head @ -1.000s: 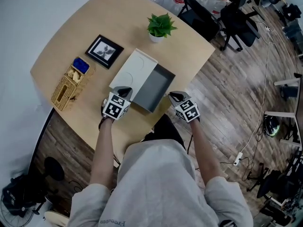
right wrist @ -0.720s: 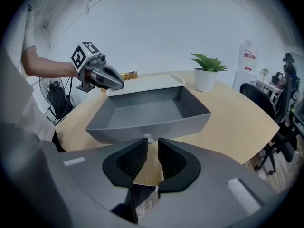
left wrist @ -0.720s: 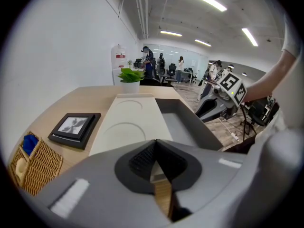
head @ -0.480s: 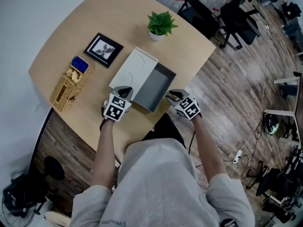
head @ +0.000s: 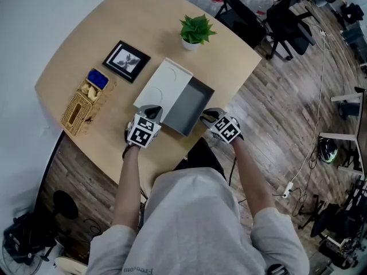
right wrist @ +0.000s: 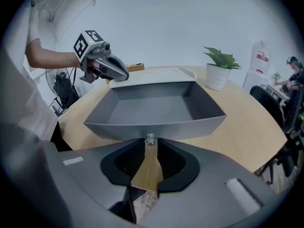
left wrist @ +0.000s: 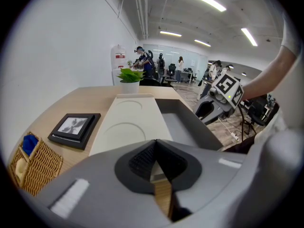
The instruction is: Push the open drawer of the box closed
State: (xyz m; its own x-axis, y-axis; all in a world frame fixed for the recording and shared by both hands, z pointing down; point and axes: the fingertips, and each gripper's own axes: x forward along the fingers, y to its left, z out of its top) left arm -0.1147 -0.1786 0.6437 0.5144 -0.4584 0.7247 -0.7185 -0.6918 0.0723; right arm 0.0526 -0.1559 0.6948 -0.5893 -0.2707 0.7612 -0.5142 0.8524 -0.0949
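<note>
While the drawer stands pulled out, table (head: pixel 86 44): curved, light wood, bearing everything listed below.
Box (head: pixel 160 85): white, long, two shallow round recesses in its top; lies near the table's front edge.
Drawer (head: pixel 192 105): grey, empty, slid out of the box's right side, fully open.
Knob (right wrist: pixel 151 138): small, clear, on the middle of the drawer's outer wall.
Left gripper (head: pixel 152 109): jaws closed tip to tip, nothing between them; tips at the near end of the box's white top.
Right gripper (head: pixel 205 116): jaws closed, nothing held; tips at the drawer's outer wall, just below the knob; whether they touch cannot be told.
Potted plant (head: pixel 195 30): green leaves, white pot; beyond the box's far end.
Picture frame (head: pixel 126 61): black, lying flat, left of the box.
Wicker basket (head: pixel 80 105): at the table's left edge, a blue item (head: pixel 98 78) in its far end.
Office chairs (head: pixel 246 16): black, on the wood floor past the table.
</note>
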